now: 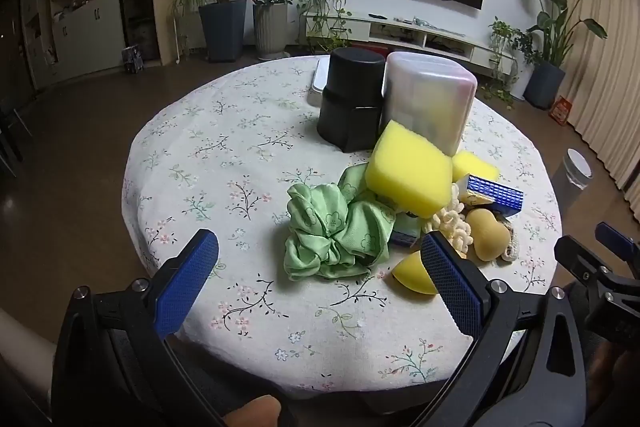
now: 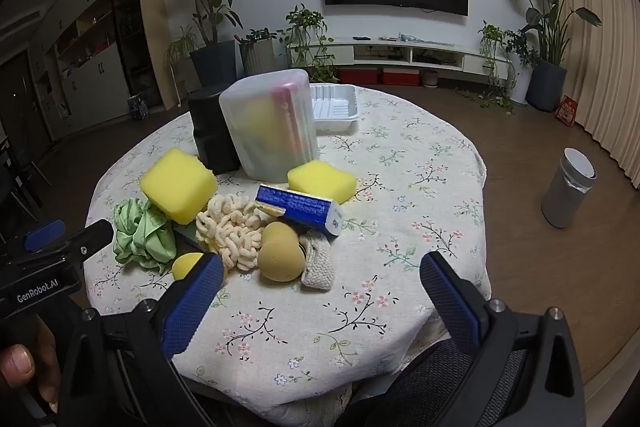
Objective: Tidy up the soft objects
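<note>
Yellow block sponges [image 2: 178, 189]: two; boxes [image 2: 269, 128]: two.

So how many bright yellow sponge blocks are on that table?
2: a big yellow block propped on the green cloth, a smaller yellow block lying before the frosted container. Others may hide in the pile.

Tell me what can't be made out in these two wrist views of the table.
- Frosted container contents: both views, only yellow and pink blurs through its cloudy wall.
- White tray: left wrist view, mostly hidden behind the black canister.
- Dark item under the large yellow sponge and green cloth: left wrist view, only an edge shows.
- Blue pack label: too small.
</note>
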A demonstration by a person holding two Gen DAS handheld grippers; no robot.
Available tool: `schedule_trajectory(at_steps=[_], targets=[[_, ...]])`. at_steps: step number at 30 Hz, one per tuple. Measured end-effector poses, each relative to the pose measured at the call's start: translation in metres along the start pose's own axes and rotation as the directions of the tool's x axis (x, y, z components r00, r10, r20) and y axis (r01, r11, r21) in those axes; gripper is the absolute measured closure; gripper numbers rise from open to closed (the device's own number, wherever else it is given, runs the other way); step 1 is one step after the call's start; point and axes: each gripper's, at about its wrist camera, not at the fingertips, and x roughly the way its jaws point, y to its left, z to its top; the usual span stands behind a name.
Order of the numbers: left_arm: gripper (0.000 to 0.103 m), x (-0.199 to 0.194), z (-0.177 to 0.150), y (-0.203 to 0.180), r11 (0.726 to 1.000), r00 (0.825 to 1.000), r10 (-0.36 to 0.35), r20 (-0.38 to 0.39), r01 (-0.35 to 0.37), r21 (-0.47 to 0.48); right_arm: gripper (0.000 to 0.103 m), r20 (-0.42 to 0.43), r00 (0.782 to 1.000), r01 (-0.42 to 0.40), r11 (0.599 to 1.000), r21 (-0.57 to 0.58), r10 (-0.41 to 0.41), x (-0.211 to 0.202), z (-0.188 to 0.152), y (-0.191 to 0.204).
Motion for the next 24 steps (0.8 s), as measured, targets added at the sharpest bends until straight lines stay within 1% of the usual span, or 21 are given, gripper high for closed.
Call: schedule_trajectory(at_steps=[1,2,3,4,5,7,14,24], targets=[[0.0,0.0043,0.0027,-0.0041,1.0,1.0,0.007,-0.022,-0.007,0.007,0.002,0.0,1.0,0.0,1.0,0.0,0.0,0.0001,0.0,-0.0001],[0.0,0.0067,0.0039,-0.0067,1.0,1.0,0.009,-0.026,-0.009,0.008,0.002,0.0,1.0,0.001,1.0,-0.001,-0.001,0.0,0.0,-0.0002],[0.0,0.0031,0.0002,-0.0038,1.0,1.0,0.003,-0.008,-0.003,-0.001,0.002,-0.002,1.0,0.002,1.0,-0.002,-0.002,0.0003,-0.0001,-0.0002],[0.0,0.003,-0.0014,-0.0021,1.0,1.0,0.001,-0.006,-0.001,-0.005,0.002,-0.003,1.0,0.003,1.0,-0.003,-0.003,0.0004,-0.0002,-0.0002],[0.0,0.0066,0.0004,-0.0017,1.0,1.0,0.0,-0.019,0.0,-0.006,0.002,-0.003,1.0,0.004,1.0,-0.003,-0.004,0.0005,-0.0002,-0.0004],[0.0,0.007,-0.0011,-0.0054,1.0,1.0,0.011,-0.014,-0.011,0.007,0.002,-0.002,1.0,0.005,1.0,-0.003,-0.005,0.0006,-0.0004,-0.0006],[0.0,0.0044,-0.0024,0.0004,1.0,1.0,-0.002,-0.016,0.002,-0.005,0.002,-0.005,1.0,0.002,1.0,-0.003,-0.002,0.0008,-0.0006,-0.0004],[0.0,0.0042,-0.0033,0.0006,1.0,1.0,0.003,-0.019,-0.003,-0.006,0.002,-0.006,1.0,0.003,1.0,-0.004,-0.003,0.0007,-0.0013,-0.0003]])
